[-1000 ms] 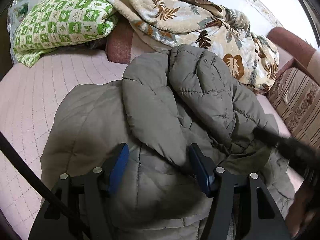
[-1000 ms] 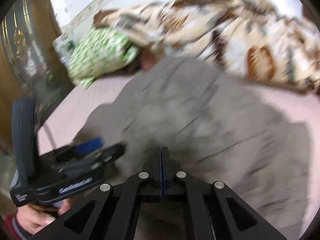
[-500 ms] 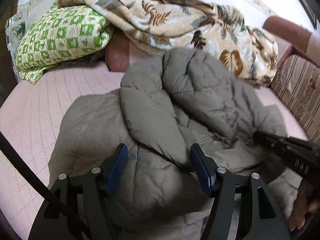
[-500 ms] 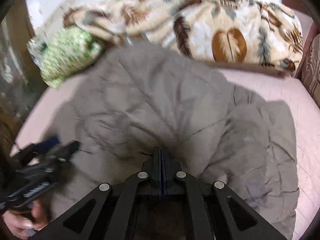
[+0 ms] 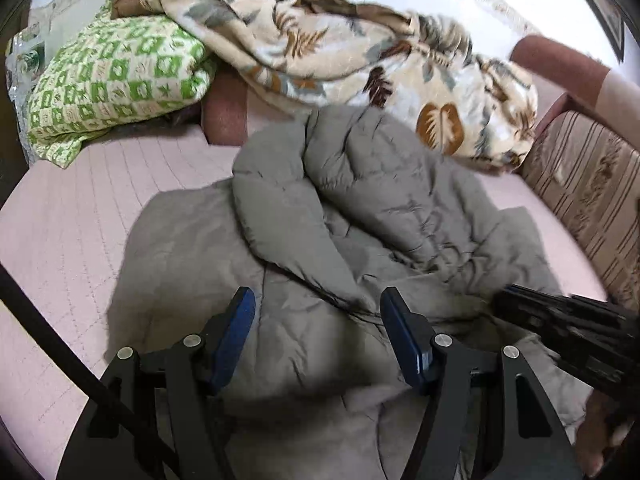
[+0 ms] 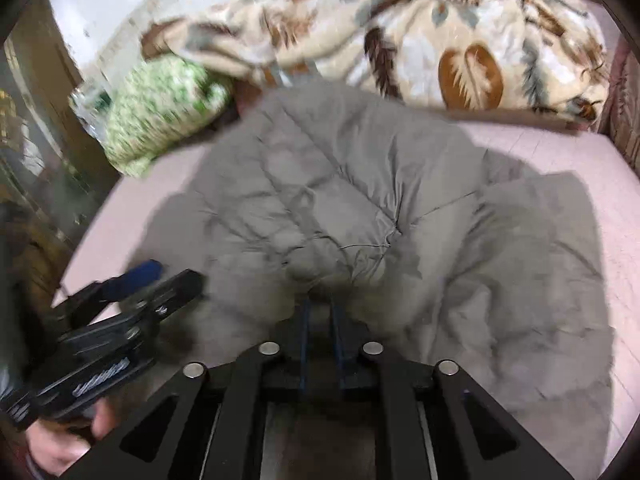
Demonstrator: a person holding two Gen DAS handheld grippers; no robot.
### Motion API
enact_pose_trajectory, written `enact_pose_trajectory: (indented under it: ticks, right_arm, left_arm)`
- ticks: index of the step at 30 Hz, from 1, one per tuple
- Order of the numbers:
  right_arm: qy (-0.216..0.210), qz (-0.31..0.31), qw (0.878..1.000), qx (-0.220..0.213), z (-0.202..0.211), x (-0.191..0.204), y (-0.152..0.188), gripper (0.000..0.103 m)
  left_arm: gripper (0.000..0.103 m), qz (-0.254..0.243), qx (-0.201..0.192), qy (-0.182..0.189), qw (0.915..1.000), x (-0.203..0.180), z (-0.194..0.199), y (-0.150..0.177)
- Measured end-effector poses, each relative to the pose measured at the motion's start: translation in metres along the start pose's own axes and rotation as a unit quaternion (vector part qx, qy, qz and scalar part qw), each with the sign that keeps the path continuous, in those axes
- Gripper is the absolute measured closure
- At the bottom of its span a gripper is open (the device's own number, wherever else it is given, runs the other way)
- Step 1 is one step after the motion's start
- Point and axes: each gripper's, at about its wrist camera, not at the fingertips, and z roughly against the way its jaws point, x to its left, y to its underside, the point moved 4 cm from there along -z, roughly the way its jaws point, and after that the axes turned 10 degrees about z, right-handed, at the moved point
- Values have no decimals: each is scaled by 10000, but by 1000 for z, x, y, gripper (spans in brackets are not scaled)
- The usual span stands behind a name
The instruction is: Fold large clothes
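Looking down my left tool (image 5: 316, 336), I see its blue-padded jaws standing apart above the grey quilted puffer jacket (image 5: 320, 240), with nothing pressed between them. The pads hang over the near part of the jacket's body and I cannot tell whether they brush the fabric.

The jacket lies spread on the pink quilted bed cover (image 5: 80, 220), roughly in the middle of it. Both padded sleeves are laid inward over the body: one runs down the centre towards my left tool, the other crosses it from the far right. The right edge of the jacket is rumpled.

My right tool (image 6: 320, 312) sits low on the near hem of the jacket. Its jaws are opening, a narrow gap showing between the blue pads, and a puff of grey fabric bulges just beyond the tips. I cannot tell whether any cloth lies in the gap; the pads do not look pressed on it.

In the left view the right tool shows as a blurred black shape at the jacket's right edge, with my hand (image 5: 600, 436) behind it. In the right view the left tool appears at lower left, my other hand (image 6: 60, 444) gripping its handle.

Beyond the jacket, a cream leaf-print blanket (image 5: 360, 56) is heaped at the far side, beside a green-and-white checked pillow (image 5: 112, 88). A striped upholstered armrest (image 5: 588, 184) borders the right.
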Motion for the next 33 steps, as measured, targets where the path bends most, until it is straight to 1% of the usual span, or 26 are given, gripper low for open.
enact_pose_trajectory:
  ticks: [1,3,4,7,8,11,14,15,18,20,23,24,25,27,33]
  right_arm:
    - [13,9,10000,-73,17,1,3,71]
    - [-4,10,9997,-241,49,3,16,59]
    - [-3,22,9996,-282,59,5,21,58]
    - [71,50,9994,-341,99,6,52,59]
    - [69,17,9995,-319,112,6,67,59]
    - [235,-64,9994,-232,139,1,104,59]
    - [308,-166,9994,-70,157,-3,140,59]
    - [342,-206,9992,-21,161,-6,149,58]
    - [350,-349,9987,103,165,-9,180,59]
    - [412,-371,9983,174,163,-8,200,59]
    - [315,-389,9980,375,149,1,224,59]
    - [309,-377,9977,472,141,3,230,58]
    - [353,-336,9973,556,132,4,239,57]
    - [432,-296,9976,455,130,5,244,55]
    - [194,-366,9990,190,145,0,242,54]
  left_arm:
    - [39,11,-39,22,10000,1,7,0]
    - [39,82,-91,88,9999,4,26,4]
    - [39,107,-88,135,9998,4,33,7]
    - [39,80,-119,197,9997,8,63,24]
    - [39,32,-142,187,9997,9,72,31]
    - [39,-72,-154,73,9998,16,101,60]
    - [39,29,-23,-56,10000,27,120,94]
    - [39,98,88,-118,9998,33,126,111]
    - [39,164,273,-258,9992,46,138,148]
    - [39,117,353,-392,9985,51,146,176]
    - [39,-61,638,-599,9961,57,141,208]
    - [39,-150,671,-673,9954,57,138,214]
    - [38,-376,621,-782,9943,55,136,219]
    - [37,-637,485,-878,9929,51,136,222]
    - [36,-459,321,-674,9962,59,149,222]
